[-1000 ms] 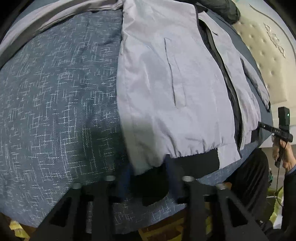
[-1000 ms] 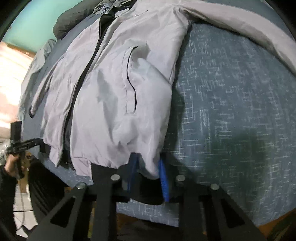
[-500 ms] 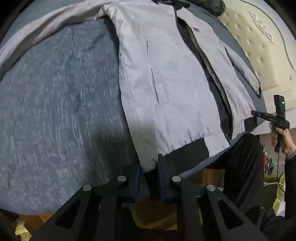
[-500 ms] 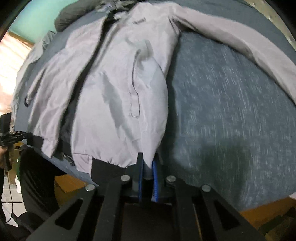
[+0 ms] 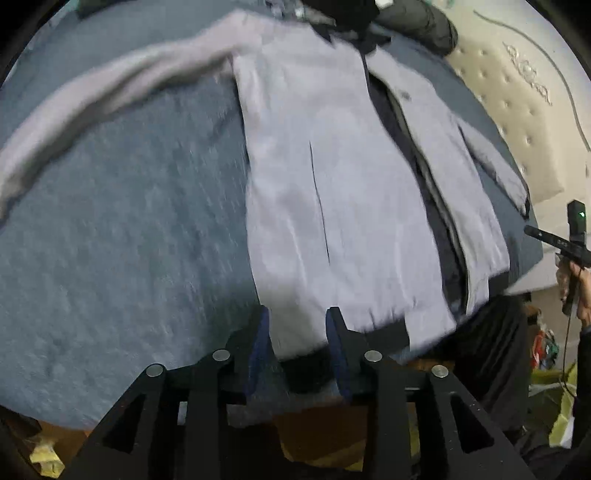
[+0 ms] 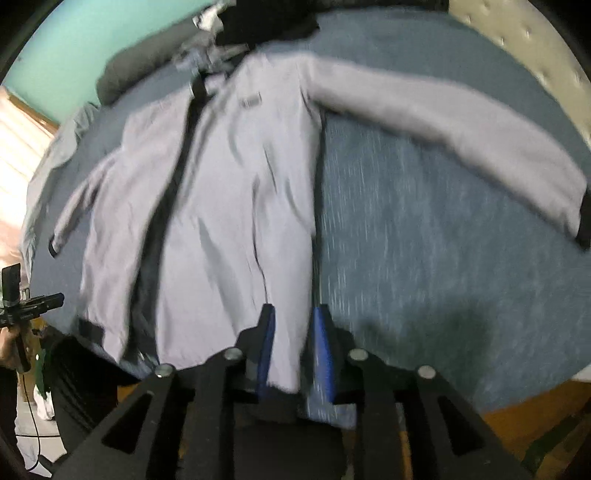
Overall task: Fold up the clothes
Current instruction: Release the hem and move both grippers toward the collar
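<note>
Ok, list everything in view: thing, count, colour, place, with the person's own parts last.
jacket: one, light grey with dark zip and hem, spread flat on the bed, one sleeve stretched out sideways.
bedspread: one, speckled blue-grey, under the jacket.
dark clothes: a pile, black and grey, at the far end of the bed; count unclear.
headboard: one, cream, tufted, beside the bed.
wall: teal, behind the bed.
left gripper: black with blue pads, jaws just opening, jacket's hem corner between them.
right gripper: same, jaws just opening around the other hem corner.
hand: one, at the left view's edge, on the other gripper's handle.
</note>
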